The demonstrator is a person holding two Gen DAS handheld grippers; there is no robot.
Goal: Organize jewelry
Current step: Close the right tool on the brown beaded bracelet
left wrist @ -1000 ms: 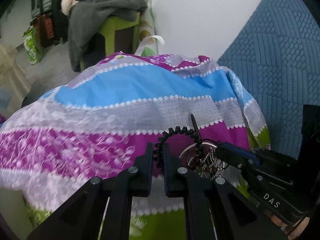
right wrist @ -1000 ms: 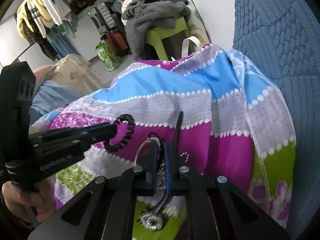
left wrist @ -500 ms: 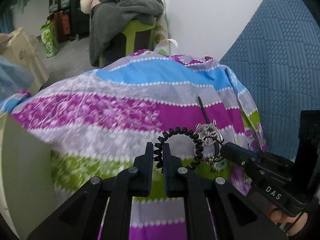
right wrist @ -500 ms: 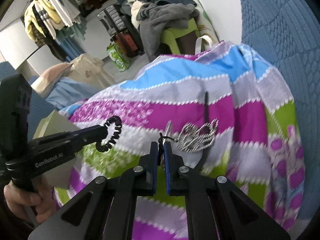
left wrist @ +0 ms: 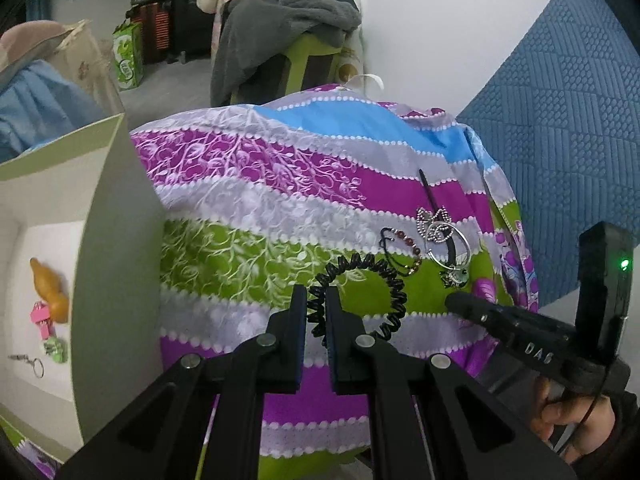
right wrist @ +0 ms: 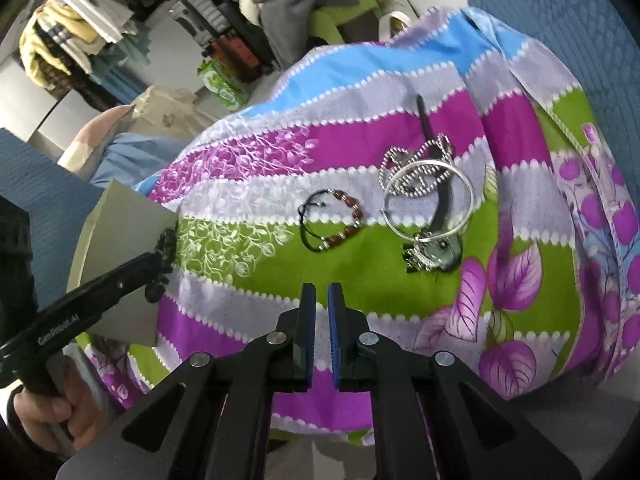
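Note:
My left gripper (left wrist: 316, 308) is shut on a black spiral hair tie (left wrist: 360, 292) and holds it above the striped cloth (left wrist: 248, 216), beside a white box (left wrist: 100, 240). From the right wrist view the left gripper (right wrist: 162, 258) and its hair tie sit at the box's corner (right wrist: 120, 232). My right gripper (right wrist: 321, 300) is shut and holds nothing, a little short of a brown beaded bracelet (right wrist: 332, 220) on a black cord. Right of the bracelet lie a silver bangle (right wrist: 428, 196), a bead-chain ornament (right wrist: 416, 156), a black stick (right wrist: 424, 120) and a charm cluster (right wrist: 432, 254).
Inside the box lie an orange piece (left wrist: 48, 292), a pink piece (left wrist: 40, 318), a green piece (left wrist: 56, 350) and a key ring (left wrist: 28, 362). A blue quilted surface (left wrist: 560, 120) borders the cloth on the right. Behind stands a green chair with grey clothes (left wrist: 280, 12).
The right gripper has let go of the beaded bracelet's cord and drawn back; the bracelet now lies on the cloth. The left gripper carried the hair tie leftward, and the box came into view.

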